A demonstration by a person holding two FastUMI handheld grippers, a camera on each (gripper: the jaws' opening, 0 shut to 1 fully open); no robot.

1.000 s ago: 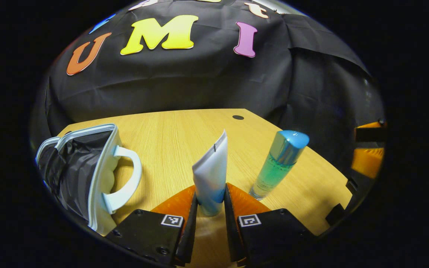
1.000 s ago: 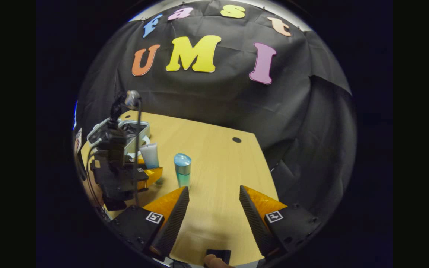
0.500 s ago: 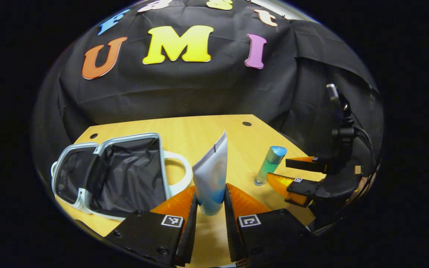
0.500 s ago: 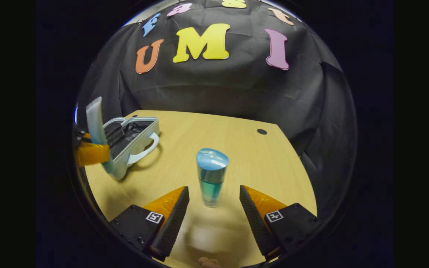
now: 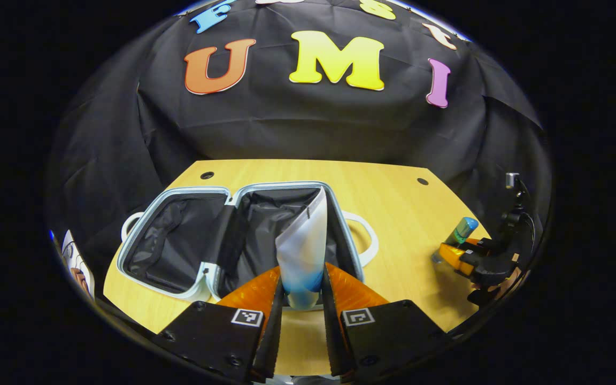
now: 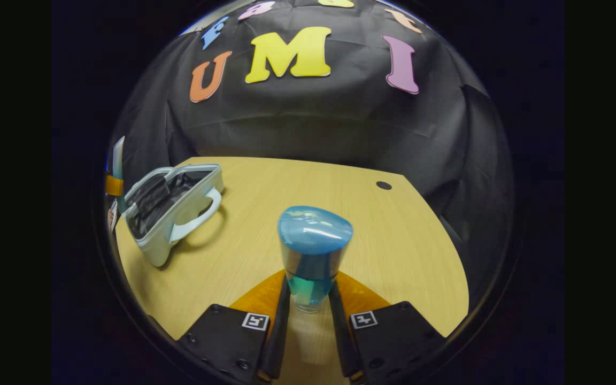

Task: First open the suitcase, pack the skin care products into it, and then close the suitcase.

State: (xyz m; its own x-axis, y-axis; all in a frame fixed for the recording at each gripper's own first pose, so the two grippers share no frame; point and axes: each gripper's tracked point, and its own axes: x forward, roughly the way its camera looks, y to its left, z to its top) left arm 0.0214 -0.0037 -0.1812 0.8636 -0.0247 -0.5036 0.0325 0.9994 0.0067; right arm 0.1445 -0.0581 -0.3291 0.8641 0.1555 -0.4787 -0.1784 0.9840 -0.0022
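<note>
Left claw point(image 5: 301, 291) pinches the soft, squashy tube point(image 5: 302, 246) low down over the open suitcase point(image 5: 179, 291), while right claw point(image 6: 310, 299) clamps the slick, rigid bottle point(image 6: 312, 251) near its base.

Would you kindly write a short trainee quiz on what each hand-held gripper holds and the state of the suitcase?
1. True or false: the suitcase lies open on the table.
2. What does the left hand-held gripper hold: A tube, B bottle, C nothing?
3. Fill in: the right hand-held gripper is shut on the ___-capped bottle.

Key: 1 true; 2 A, the tube; 3 blue.
</note>
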